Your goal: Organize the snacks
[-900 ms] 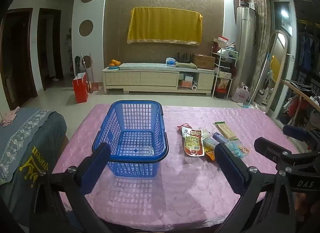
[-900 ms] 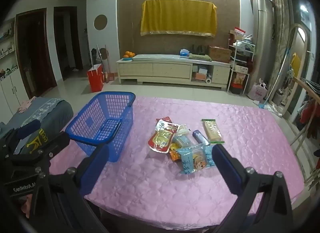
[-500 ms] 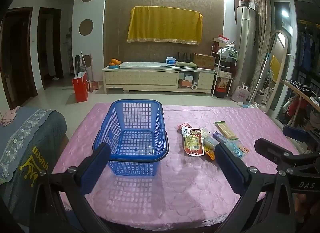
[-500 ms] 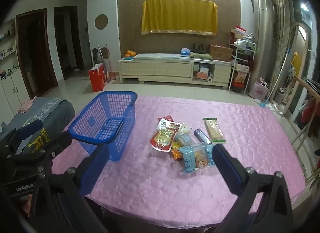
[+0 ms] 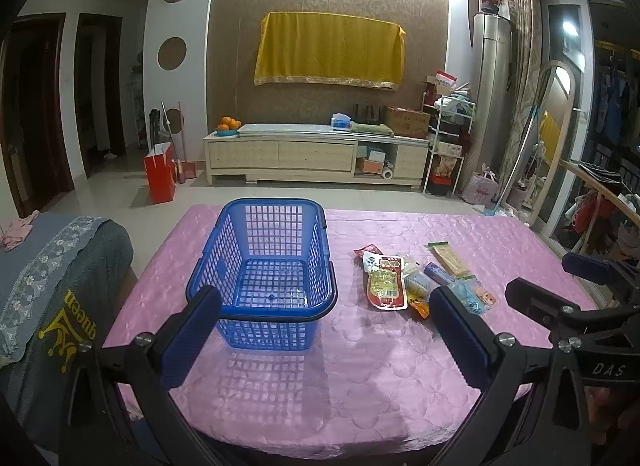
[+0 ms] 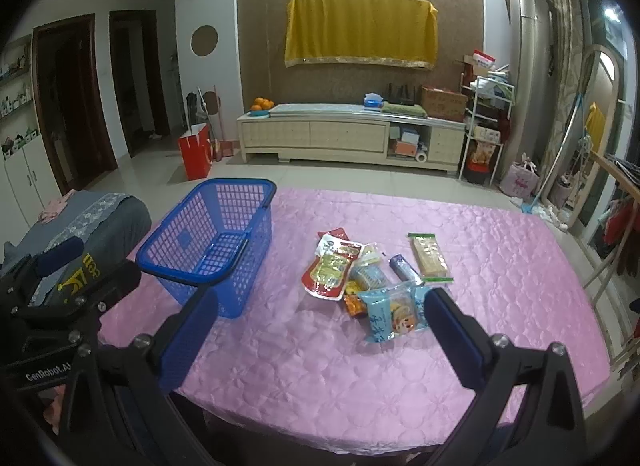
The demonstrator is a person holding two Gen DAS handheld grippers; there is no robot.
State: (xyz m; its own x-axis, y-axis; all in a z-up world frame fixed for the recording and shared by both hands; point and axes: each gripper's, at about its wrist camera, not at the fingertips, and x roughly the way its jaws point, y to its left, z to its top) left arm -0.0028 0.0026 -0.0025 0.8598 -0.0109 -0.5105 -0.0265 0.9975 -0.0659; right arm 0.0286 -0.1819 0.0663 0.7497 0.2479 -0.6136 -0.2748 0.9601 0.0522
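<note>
An empty blue mesh basket (image 5: pixel 264 262) (image 6: pixel 224 242) stands on the pink tablecloth (image 5: pixel 360 378) (image 6: pixel 320 354), left of a small heap of snack packets. In that heap lie a red and yellow pouch (image 5: pixel 385 282) (image 6: pixel 334 266), a light blue packet (image 6: pixel 394 316) (image 5: pixel 472 296), a tan cracker pack (image 6: pixel 430 257) (image 5: pixel 448 258) and a purple bar (image 6: pixel 404 268). My left gripper (image 5: pixel 324 308) hovers open in front of the basket, holding nothing. My right gripper (image 6: pixel 320 310) is open above the table's near part, the blue packet by its right finger.
A grey-covered sofa arm (image 5: pixel 52 298) sits close to the table's left side. Across the tiled floor stand a cream TV cabinet (image 5: pixel 316 153), a red bag (image 5: pixel 160 177) and a cluttered rack (image 5: pixel 444 145). A wooden rail and clothes (image 5: pixel 600 201) are on the right.
Both views have crept slightly forward and down toward the table. The snacks and basket have not moved, and both grippers stay open.
</note>
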